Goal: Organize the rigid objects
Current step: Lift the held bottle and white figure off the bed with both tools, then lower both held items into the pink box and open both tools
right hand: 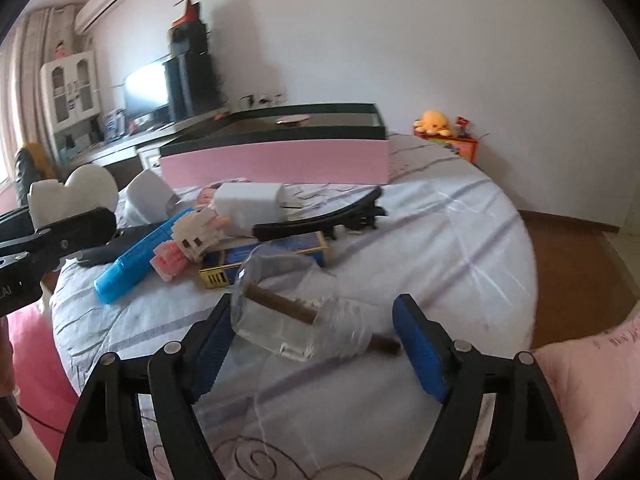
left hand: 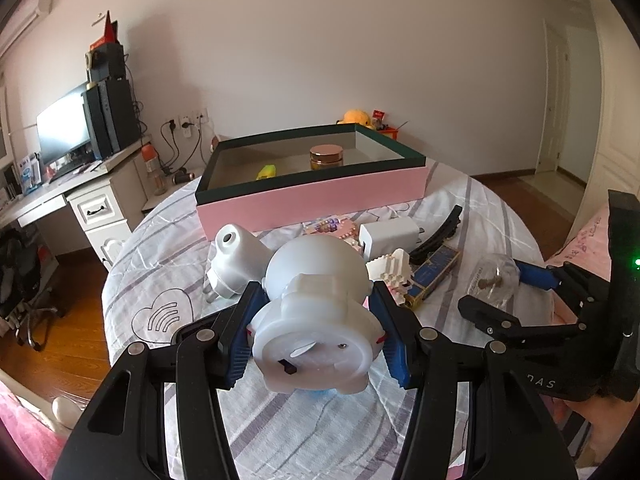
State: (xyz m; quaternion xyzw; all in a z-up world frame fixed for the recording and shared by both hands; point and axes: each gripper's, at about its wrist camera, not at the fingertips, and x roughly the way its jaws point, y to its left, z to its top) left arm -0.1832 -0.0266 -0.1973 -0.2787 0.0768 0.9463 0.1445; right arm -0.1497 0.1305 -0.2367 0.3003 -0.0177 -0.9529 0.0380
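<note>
**Two grippers, one grip confirmed, one loose**

Left wrist view: your left gripper (left hand: pixel 316 332) is clamped on the white astronaut figure (left hand: pixel 316 312), blue pads pressed on both flanks of its body just above the round base. It looks like hollow moulded plastic: probably light, stiff, smooth enough to slip. The waist hold is sound; avoid the domed head, which gives the pads nothing flat. Whether the figure is lifted or resting on the striped bedsheet (left hand: pixel 168 240) is unclear, since its underside is hidden. The pink box (left hand: pixel 320 200) sits behind on the bed, with a gold-lidded jar (left hand: pixel 326 156) and a yellow item inside; most of its floor is cut off by the near wall.

Right wrist view: your right gripper (right hand: pixel 316 332) stands released. Its jaws straddle the clear glass bottle (right hand: pixel 288 316), which lies on its side on the sheet; the left pad is close against it, the right pad apart. Treat it as fragile and slick: take it across the thick body, not the neck. The frame is motion-blurred, so the bottle's outline and the brown rod-like piece inside are hard to resolve.
</note>
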